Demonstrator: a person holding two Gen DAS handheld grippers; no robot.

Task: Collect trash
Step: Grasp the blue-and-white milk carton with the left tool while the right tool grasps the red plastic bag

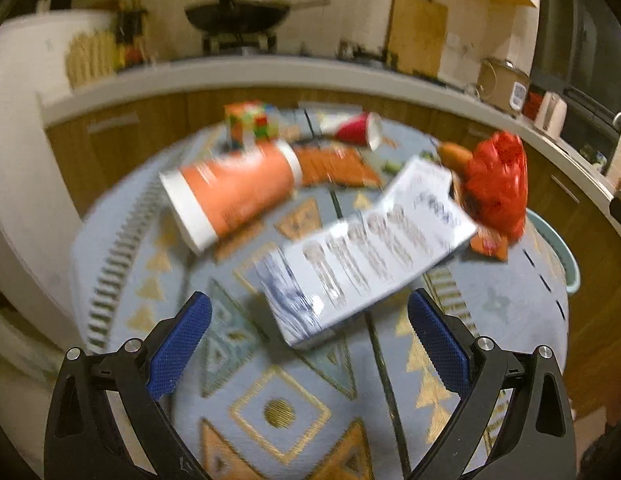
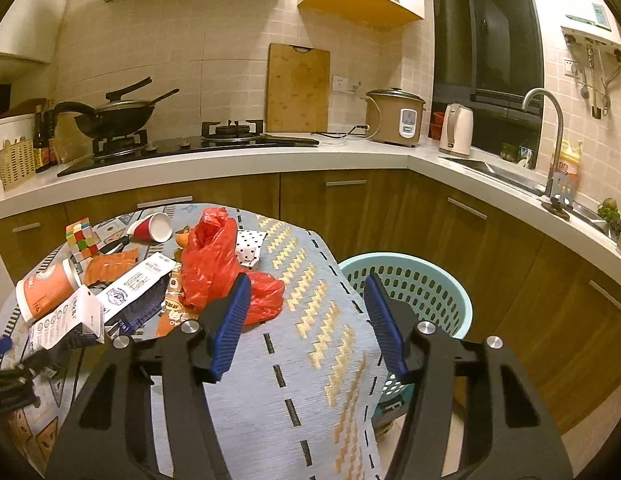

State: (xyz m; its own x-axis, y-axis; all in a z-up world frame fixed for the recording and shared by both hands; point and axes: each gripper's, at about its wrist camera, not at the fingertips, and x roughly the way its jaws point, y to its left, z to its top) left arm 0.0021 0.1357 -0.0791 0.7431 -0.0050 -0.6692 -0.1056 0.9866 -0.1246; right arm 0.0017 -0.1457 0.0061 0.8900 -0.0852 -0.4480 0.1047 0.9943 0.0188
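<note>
Trash lies on a round table with a patterned cloth (image 1: 278,408). A white printed carton (image 1: 366,256) lies on its side just ahead of my left gripper (image 1: 309,299), which is open, its near end between the blue pads and touching neither. An orange paper cup (image 1: 238,196) lies tipped over to the left, and a red plastic bag (image 1: 494,184) sits to the right. In the right wrist view my right gripper (image 2: 307,280) is open over the cloth with nothing between its fingers. The red bag (image 2: 218,264) lies just left of its left finger. The carton (image 2: 66,320) and orange cup (image 2: 46,286) are farther left.
A teal plastic basket (image 2: 414,284) stands on the floor right of the table. Farther back on the table are a red cup (image 2: 152,228), a Rubik's cube (image 2: 82,238), an orange wrapper (image 2: 110,266) and a dotted packet (image 2: 250,250). Kitchen counter and cabinets ring the table.
</note>
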